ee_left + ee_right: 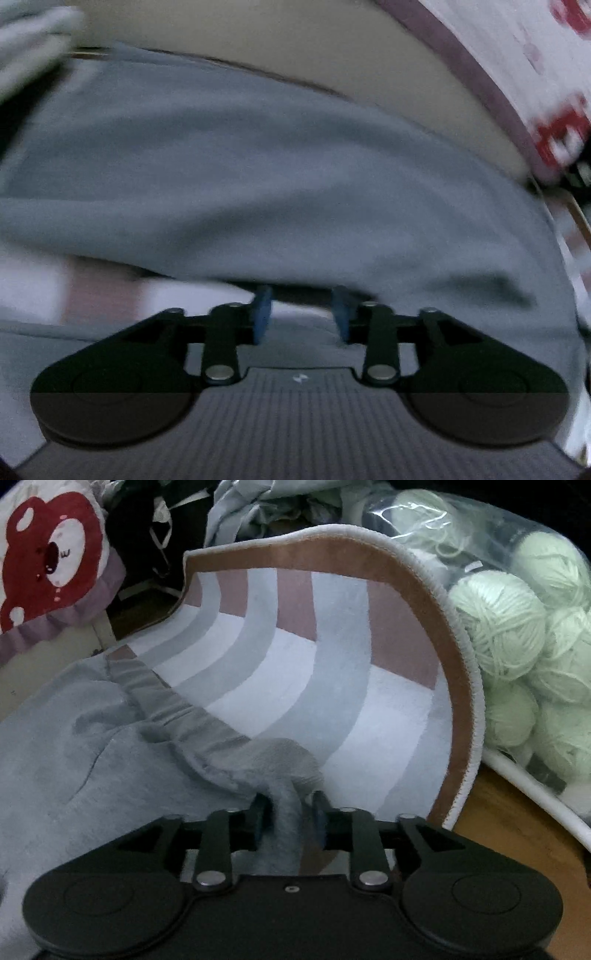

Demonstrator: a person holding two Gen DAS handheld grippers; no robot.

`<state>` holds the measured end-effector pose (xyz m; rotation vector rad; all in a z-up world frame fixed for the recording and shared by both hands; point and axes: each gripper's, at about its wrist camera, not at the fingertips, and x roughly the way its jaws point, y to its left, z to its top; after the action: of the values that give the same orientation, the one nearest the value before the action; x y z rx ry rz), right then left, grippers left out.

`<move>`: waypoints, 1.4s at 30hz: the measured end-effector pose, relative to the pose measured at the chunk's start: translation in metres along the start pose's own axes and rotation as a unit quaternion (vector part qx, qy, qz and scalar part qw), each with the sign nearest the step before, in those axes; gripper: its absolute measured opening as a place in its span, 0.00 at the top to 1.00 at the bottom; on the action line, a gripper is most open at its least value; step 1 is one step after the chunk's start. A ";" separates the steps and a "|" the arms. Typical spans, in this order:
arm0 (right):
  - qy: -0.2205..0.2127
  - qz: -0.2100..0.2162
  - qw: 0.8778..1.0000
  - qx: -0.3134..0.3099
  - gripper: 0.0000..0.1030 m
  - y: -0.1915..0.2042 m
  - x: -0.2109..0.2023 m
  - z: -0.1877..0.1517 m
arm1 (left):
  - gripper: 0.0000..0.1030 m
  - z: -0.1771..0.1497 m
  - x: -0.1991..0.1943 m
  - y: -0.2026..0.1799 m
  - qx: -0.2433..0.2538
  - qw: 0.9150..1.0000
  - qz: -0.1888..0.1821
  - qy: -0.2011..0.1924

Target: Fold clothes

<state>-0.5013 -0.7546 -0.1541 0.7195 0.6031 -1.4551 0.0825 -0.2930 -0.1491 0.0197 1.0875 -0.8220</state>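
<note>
Grey garment (pixel 74 746) — soft, fleecy, with an elastic waistband (pixel 177 716) — lies partly spread on the striped rug (pixel 295 657), and my right gripper (pixel 290 805) is pinching a bunched corner of it beside that band. My left gripper (pixel 301 314) stands with its blue pads (pixel 261 314) apart at the cloth's edge; that view is blurred, and I cannot see any fabric caught between them. My worry is the unevenness: with one corner held and the other possibly loose, any lift would drag the cloth askew and crease the fold. The bunch on the right looks thick — it could slide out of the grip under tension. The rug's curled edge (pixel 458 686) and the bag of yarn balls (pixel 517 627) sit close by, so a wide swing might snag them.
</note>
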 end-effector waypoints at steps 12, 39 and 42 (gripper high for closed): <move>-0.077 0.184 0.978 -0.058 0.47 0.067 -0.127 -0.025 | 0.41 0.023 0.017 0.093 -0.192 0.980 0.012 -0.039; 0.076 0.211 0.927 -0.302 0.41 0.181 -0.101 -0.128 | 0.60 0.067 0.055 0.048 0.069 0.966 0.225 -0.109; 0.084 0.195 0.932 -0.294 0.41 0.181 -0.105 -0.129 | 0.56 0.055 0.031 0.043 0.081 0.968 0.220 -0.086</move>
<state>-0.3169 -0.5920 -0.1476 0.4504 0.9184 -0.7852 0.1568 -0.3024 -0.1623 0.3124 0.8083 -0.4972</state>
